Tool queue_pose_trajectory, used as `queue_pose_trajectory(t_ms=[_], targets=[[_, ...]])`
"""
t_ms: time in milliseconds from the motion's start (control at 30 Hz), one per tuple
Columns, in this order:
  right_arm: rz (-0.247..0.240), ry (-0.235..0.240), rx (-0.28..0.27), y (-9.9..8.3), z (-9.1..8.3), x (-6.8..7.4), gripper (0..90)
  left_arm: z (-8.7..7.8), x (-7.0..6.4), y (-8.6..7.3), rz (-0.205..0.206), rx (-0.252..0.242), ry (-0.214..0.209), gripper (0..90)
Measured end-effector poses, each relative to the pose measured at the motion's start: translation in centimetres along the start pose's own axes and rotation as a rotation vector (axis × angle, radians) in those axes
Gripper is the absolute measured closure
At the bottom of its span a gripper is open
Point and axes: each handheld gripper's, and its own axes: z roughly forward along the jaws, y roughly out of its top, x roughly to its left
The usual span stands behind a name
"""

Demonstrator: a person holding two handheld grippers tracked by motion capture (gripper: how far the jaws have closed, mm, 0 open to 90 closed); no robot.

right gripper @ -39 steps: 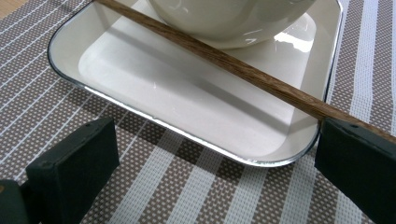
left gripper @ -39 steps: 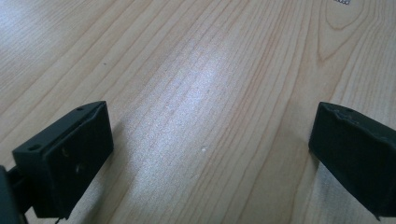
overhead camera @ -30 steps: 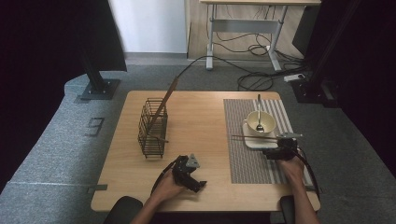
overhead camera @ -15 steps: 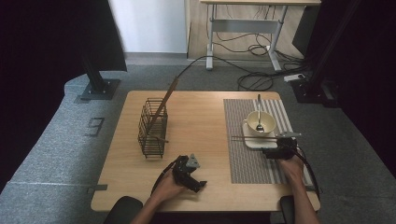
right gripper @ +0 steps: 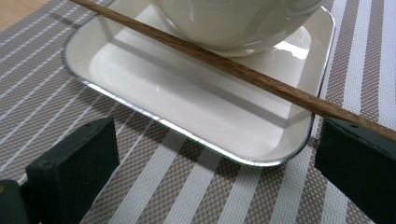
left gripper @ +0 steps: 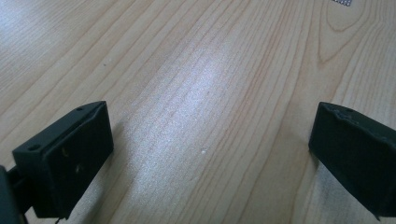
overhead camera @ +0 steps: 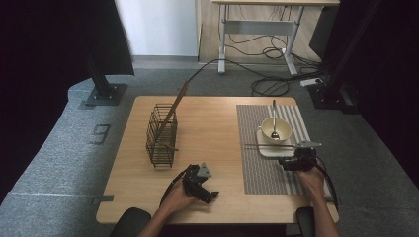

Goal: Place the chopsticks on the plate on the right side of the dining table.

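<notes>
**Right gripper poised at chopstick on the tray**

The right gripper (overhead camera: pixel 295 159) sits on the striped grey-and-white woven placemat (overhead camera: pixel 257 173), just short of the white rectangular tray (right gripper: pixel 154 79). Its jaws stand wide apart, empty. A thin dark wooden chopstick (right gripper: pixel 243 72) lies across the tray's near part, resting against the base of the cream ceramic bowl (overhead camera: pixel 274 130); its end passes just above the right-hand jaw in the right gripper view, not clasped. A metal spoon (overhead camera: pixel 274 118) stands in the bowl.

The left gripper (overhead camera: pixel 198 183) rests low over the bare light wooden counter (left gripper: pixel 196 93) near its front edge, jaws wide apart with nothing between them. Farther left stands a black wire basket (overhead camera: pixel 161 134) with a long brown wooden stick (overhead camera: pixel 174 106) leaning out of it.
</notes>
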Motion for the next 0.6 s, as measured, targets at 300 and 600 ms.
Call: queue_pose_trajectory(t_ms=[300,600], targets=[[-0.067,0.021,-0.006,-0.2,-2.3,0.9,0.0,0.0,0.0,0.0,-0.001,0.0,0.0,0.0],[-0.057,0.04,-0.035,-1.2,-5.4,1.4,0.0,0.0,0.0,0.0,-0.001,-0.001,0.0,0.0]])
